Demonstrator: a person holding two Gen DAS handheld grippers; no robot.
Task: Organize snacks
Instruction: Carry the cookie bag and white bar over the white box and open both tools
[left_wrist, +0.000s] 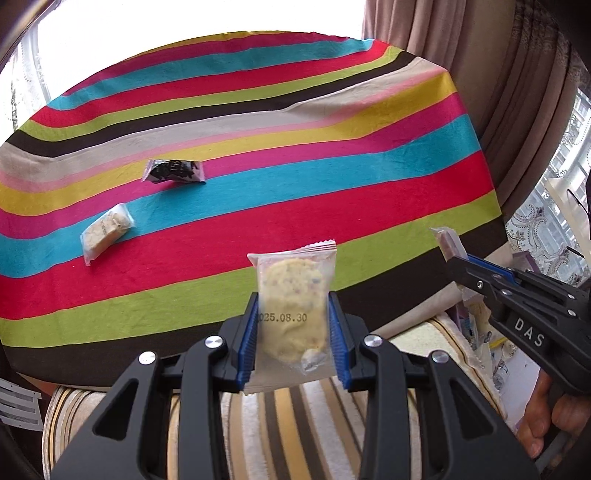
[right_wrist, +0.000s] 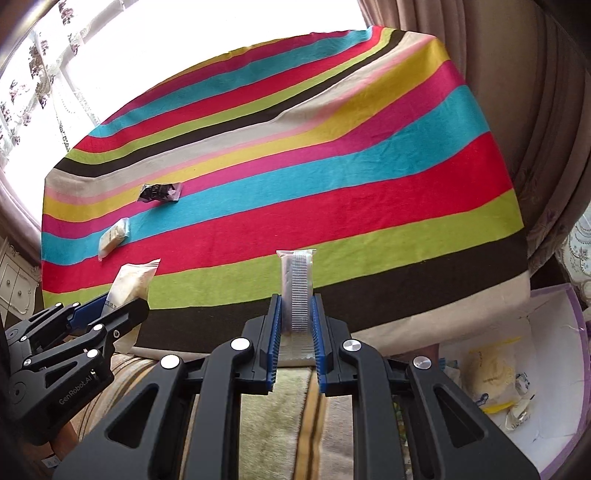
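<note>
Basically both grippers are loaded, off the near edge of the striped tablecloth (left_wrist: 332, 206). Left gripper (left_wrist: 291, 332) is clamped on a clear-wrapped cookie packet (left_wrist: 291, 295), jaws part closed round its width. Right gripper (right_wrist: 297, 332) is squeezed tight on a thin clear packet (right_wrist: 295, 280) held edge-on; contents unclear. Step in hand looks like carrying both to the white bin (right_wrist: 554, 387) at near right. Do it well: keep squeeze steady, move right gripper over bin first, release low. Counts: two packets held, two on cloth at far left, a black packet (left_wrist: 173, 171) and a pale packet (left_wrist: 105, 230); several already in bin, number unclear.
</note>
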